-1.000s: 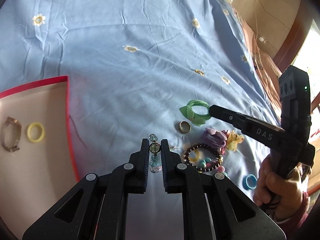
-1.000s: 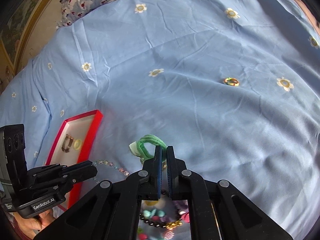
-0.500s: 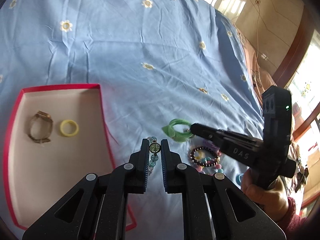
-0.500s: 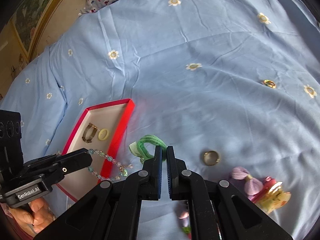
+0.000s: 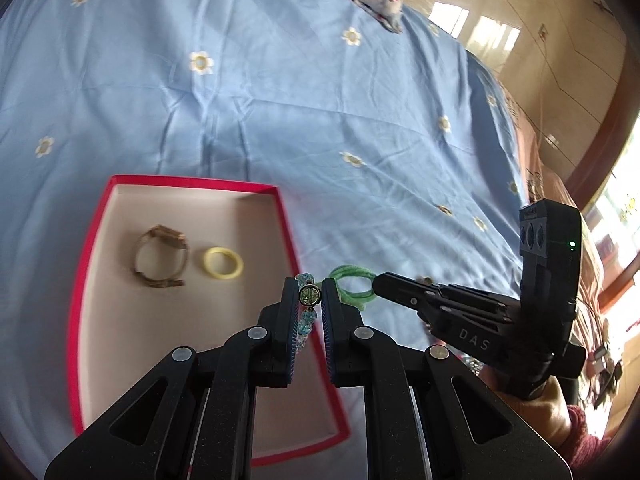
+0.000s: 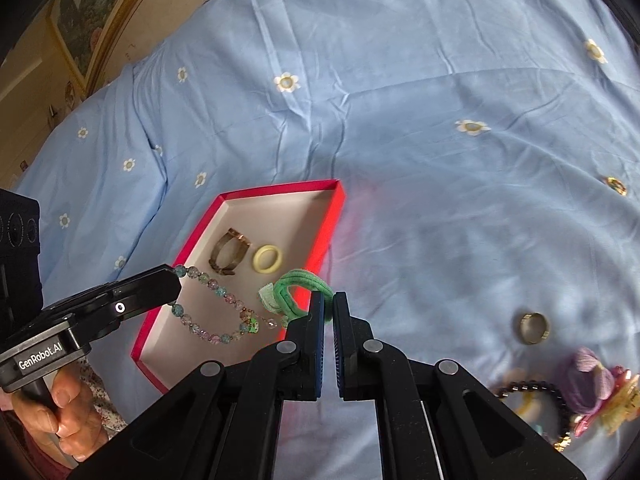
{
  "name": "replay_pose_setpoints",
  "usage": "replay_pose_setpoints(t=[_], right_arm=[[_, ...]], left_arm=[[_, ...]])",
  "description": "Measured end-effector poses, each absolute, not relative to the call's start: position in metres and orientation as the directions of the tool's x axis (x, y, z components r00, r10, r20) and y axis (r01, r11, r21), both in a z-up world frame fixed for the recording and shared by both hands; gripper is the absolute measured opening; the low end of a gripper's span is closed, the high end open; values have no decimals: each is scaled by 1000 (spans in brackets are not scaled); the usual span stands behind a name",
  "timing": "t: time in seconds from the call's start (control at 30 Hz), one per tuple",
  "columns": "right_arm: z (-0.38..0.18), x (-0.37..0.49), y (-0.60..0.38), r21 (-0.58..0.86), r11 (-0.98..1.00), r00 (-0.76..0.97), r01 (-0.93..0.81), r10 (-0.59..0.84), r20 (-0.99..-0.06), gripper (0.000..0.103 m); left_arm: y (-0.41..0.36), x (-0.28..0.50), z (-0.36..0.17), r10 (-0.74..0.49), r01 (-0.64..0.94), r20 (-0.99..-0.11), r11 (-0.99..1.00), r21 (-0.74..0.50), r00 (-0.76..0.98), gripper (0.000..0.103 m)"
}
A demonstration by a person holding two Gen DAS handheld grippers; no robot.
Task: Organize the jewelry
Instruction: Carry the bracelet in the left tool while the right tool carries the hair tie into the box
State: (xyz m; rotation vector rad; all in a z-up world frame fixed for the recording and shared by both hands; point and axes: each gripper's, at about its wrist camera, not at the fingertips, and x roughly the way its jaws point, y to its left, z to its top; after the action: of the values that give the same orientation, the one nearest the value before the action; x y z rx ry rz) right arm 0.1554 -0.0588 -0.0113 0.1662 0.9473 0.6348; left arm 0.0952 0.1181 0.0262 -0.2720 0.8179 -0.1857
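Over the red tray (image 6: 332,216), at about 9 o'clock from your right gripper (image 6: 325,300), your left gripper (image 5: 311,292) pinches a beaded bracelet (image 6: 216,312): round glassy beads in pale blue, pink and clear, with one larger greenish bead caught between the pads. The strand hangs in a loose loop above the tray's pale floor, a small green charm at its low end. Your right gripper is pressed together on a green hair tie (image 6: 300,286), a soft corded loop with a paler fabric tag, held just above the tray's right-hand rim.

Inside the tray, toward 11 o'clock from your right gripper, a brown metal bangle (image 6: 229,254) lies just beside a smooth pale-yellow ring (image 6: 267,258), the two apart. The tray is a shallow box with thin upright red walls; its near half is bare.

At 3 o'clock in the right wrist view a gold band ring (image 6: 534,327) lies alone on the blue flowered sheet (image 6: 400,120). At 4 o'clock a dark bead bracelet (image 6: 532,390) and a purple fabric piece (image 6: 588,376) crowd together. The wrinkled sheet spreads wide and open beyond the tray at 12 o'clock.
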Motion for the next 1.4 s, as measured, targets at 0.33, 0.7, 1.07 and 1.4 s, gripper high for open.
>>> replay_pose_setpoints(t=[0.33,0.7,1.07,1.4], right_arm=[[-24,156,-3,400,770,352,-498,601,-718,4],[-56,162,30,375,771,293,-514,569,-768,4],[-66,173,45,323,787,302,-526,528,-794,4],[-64,174,46,339,776,289,-532,543,-788,9]], left_arm=[[155,97,2,-222,-26,-720,948,-317,657,10],[201,100,-31,-132,-162,-761,941,-298,635,10],[219,109,-60,-33,-249,-807,943,-221,590,10],[213,114,-60,8,-245,-819,956,-162,573,11]])
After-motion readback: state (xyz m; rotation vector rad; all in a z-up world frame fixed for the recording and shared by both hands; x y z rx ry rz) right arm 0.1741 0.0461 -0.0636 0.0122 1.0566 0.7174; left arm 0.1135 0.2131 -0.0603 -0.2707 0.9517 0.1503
